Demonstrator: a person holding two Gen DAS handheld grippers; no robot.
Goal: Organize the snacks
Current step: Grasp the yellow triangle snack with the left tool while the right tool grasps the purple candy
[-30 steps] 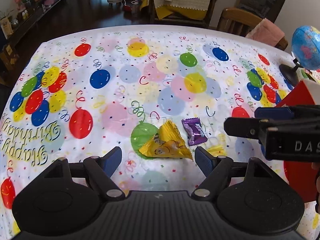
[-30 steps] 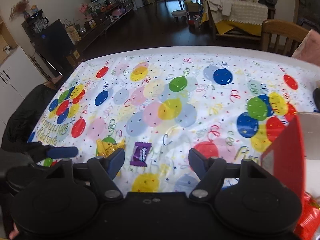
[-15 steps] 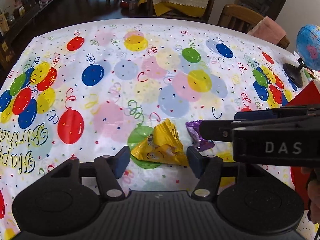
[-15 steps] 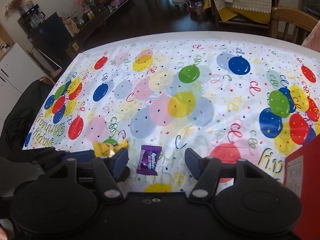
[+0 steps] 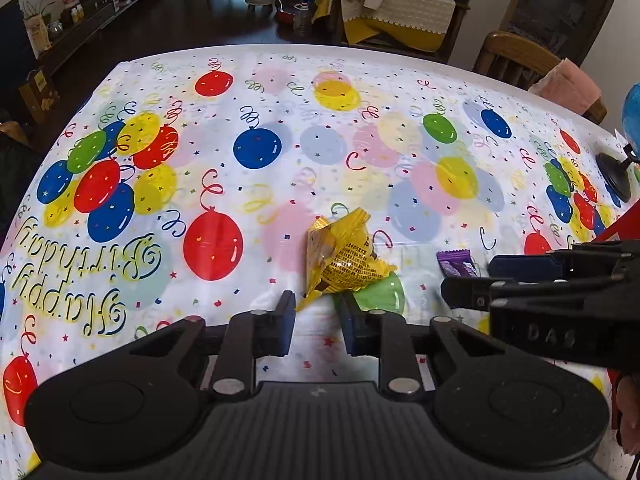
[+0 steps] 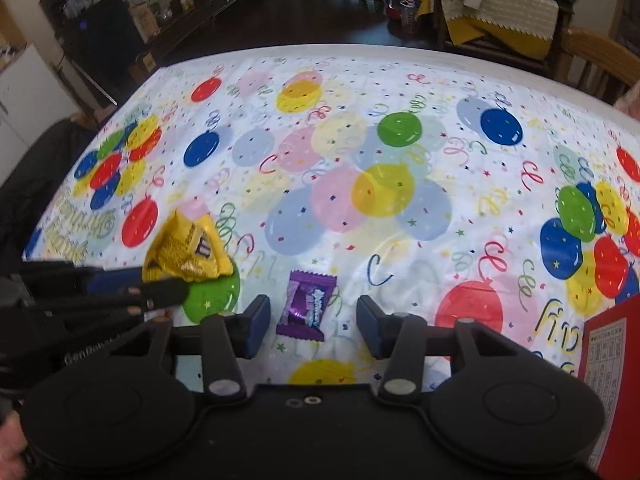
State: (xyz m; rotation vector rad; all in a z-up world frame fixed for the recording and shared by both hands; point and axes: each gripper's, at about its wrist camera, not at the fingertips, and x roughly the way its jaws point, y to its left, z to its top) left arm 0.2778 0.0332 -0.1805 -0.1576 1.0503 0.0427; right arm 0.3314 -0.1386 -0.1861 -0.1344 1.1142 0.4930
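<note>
A yellow snack packet (image 5: 344, 256) stands tipped up on the balloon tablecloth (image 5: 260, 200). My left gripper (image 5: 317, 312) is closing, and its pads pinch the packet's near corner. The right wrist view shows that packet (image 6: 184, 252) rising from the left gripper (image 6: 160, 283). A purple wrapped candy (image 6: 306, 304) lies flat between the fingers of my right gripper (image 6: 312, 320). Those jaws are closing, with a gap still on both sides of the candy. In the left wrist view the right gripper (image 5: 476, 280) comes in from the right, over the purple candy (image 5: 456, 264).
A red box (image 6: 608, 360) stands at the table's right edge and also shows as a red box (image 5: 616, 228) behind the right gripper. A globe on a black stand (image 5: 614, 176) sits at the far right. A wooden chair (image 5: 516, 56) stands beyond the table.
The left jaws have narrowed onto the yellow packet, which has turned and tipped upward. The right gripper has come down and forward over the purple candy with its jaws narrowing.
</note>
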